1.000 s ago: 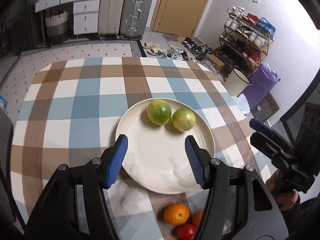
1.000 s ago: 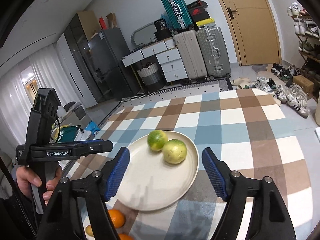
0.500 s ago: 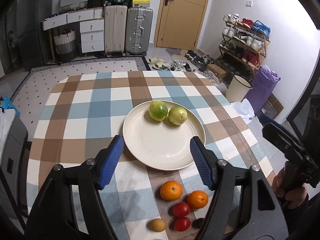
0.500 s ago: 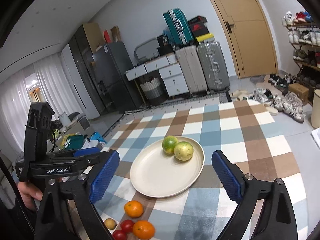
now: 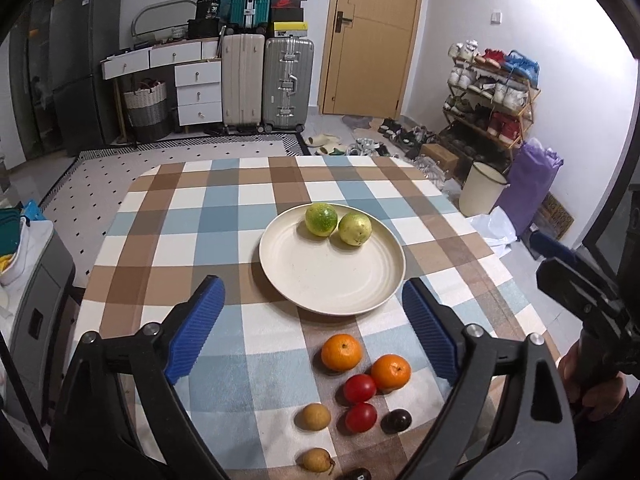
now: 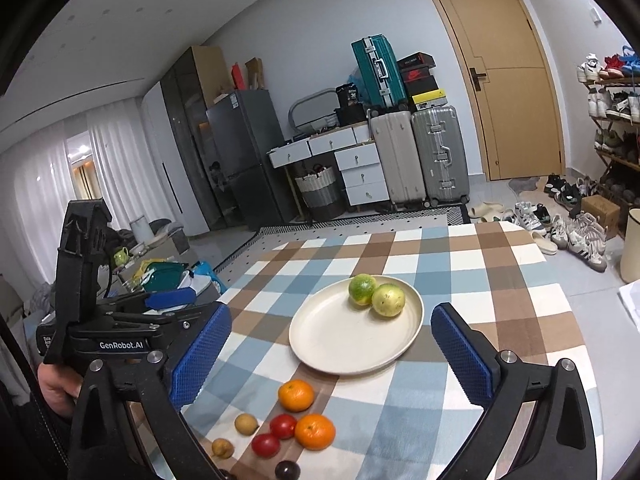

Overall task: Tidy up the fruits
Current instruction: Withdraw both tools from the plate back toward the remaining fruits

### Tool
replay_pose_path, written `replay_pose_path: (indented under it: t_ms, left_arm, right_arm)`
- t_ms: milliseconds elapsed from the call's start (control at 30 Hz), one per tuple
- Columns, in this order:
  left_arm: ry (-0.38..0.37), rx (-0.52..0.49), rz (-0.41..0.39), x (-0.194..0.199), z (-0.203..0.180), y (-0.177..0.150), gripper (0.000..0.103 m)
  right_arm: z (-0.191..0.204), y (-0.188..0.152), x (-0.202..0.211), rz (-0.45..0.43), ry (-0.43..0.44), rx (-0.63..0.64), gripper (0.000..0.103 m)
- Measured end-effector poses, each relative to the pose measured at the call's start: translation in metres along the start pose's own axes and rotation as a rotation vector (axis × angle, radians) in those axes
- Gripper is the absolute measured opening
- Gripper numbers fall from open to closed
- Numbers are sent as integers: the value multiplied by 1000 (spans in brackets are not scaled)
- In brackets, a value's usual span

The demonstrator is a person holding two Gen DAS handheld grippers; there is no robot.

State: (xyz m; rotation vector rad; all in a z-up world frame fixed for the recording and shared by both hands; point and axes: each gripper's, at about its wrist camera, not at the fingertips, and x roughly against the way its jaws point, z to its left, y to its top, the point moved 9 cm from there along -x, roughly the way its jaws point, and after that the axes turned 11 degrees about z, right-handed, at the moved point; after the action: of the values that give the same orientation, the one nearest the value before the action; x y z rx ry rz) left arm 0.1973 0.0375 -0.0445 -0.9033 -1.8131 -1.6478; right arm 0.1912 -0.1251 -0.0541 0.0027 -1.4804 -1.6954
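Both grippers are above the near edge of the table (image 5: 132, 240), nothing between the jaws of either. Left gripper (image 5: 314, 330): jaws wide and opening. Right gripper (image 6: 330, 356): jaws wide and opening.

Plate (image 5: 280, 276) sits mid-table on the checked cloth. 2 green-yellow fruits (image 5: 321, 220) lie at its far rim, touching each other.

Loose fruit, all on the cloth just in front of the plate:
- 2 oranges (image 5: 341, 352), near each other, not touching.
- 2 tomatoes (image 5: 359, 389), one against the nearer orange.
- 2 small brown fruits (image 5: 312, 416).
- 1 dark plum-like fruit (image 5: 396, 420); a 2nd dark object at the bottom edge of the left view is cut off, cannot identify.

Judgement: 2 of the fruits are sorted, the rest not yet moved.

Risks from here:
1. Cluster is tight. Closing on 1 tomato likely nudges the touching orange or the other tomato; round fruit rolls freely on cloth, possibly off the near edge.
2. Tomatoes are soft. A hard squeeze from the ribbed pads (image 5: 196, 328) may split the skin.
3. Small brown fruits are low and narrow; wide jaws may close over them and pinch cloth, dragging the plate.
4. New fruit dropped on the plate may strike the 2 at the far rim and roll them off, since the rim is shallow.
5. Both grippers work the same small patch; they can collide.
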Motion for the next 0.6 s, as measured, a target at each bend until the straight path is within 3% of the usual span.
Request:
replay_pose_path:
  t_ms: [33, 100, 367, 600]
  left_arm:
    - [-8, 1, -9, 3, 0, -4, 91]
    - [6, 13, -17, 4, 3, -12, 102]
    - [30, 70, -49, 11, 22, -44, 102]
    - [41, 103, -30, -1, 28, -80, 102]
  right_arm:
    - [2, -3, 2, 0, 3, 0, 102]
    - [4, -6, 4, -3, 4, 3, 102]
    - [15, -26, 9, 19, 8, 17, 102]
    - [19, -47, 5, 50, 23, 4, 102]
